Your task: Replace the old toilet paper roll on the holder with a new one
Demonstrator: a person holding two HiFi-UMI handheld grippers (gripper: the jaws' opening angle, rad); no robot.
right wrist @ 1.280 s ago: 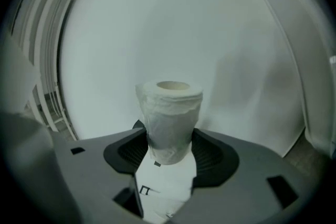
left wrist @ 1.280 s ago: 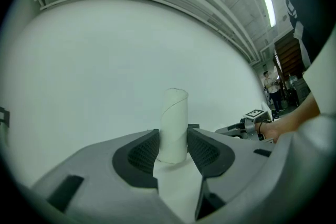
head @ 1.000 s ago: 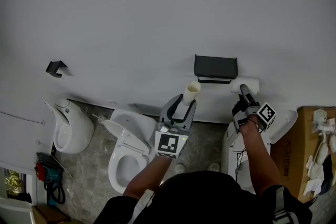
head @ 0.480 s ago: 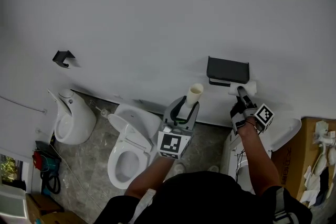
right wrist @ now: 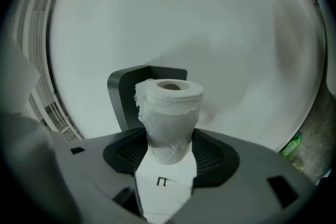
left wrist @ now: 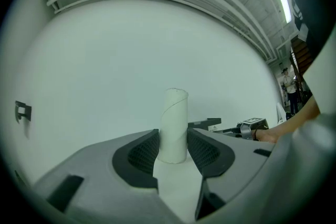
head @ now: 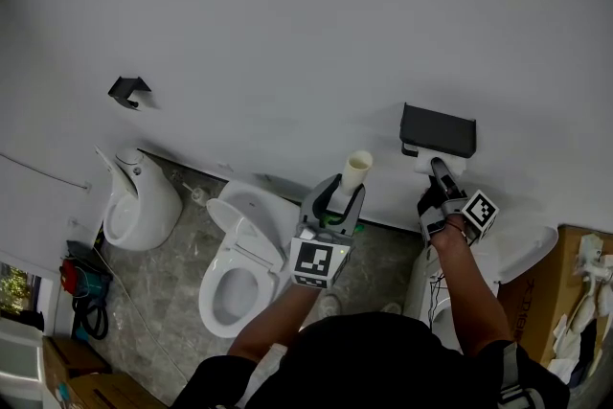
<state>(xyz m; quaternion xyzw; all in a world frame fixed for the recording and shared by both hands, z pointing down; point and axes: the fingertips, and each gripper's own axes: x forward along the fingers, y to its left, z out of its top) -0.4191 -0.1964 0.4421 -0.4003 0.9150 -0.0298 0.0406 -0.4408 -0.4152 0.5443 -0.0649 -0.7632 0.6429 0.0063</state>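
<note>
Left gripper (head: 337, 196) clamps an empty cardboard tube (head: 354, 170) (upright). Right gripper (head: 439, 170) grips a paper roll (right wrist: 168, 113), just below the black holder (head: 438, 129).

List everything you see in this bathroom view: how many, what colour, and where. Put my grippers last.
cardboard tube: one, pale cream, upright between the left gripper's jaws
toilet paper roll: one, white, squeezed in the right gripper, just in front of the holder
holder: one, black, on the wall
toilet: one, white, on the floor left of the tube
urinal: one, white, far left by the wall
bracket: one, black, on the wall above the urinal
cardboard boxes: at least two, brown, right edge and bottom-left corner
floor: grey stone
left gripper: one, grey, shut on the tube
right gripper: one, grey, shut on the roll
</note>
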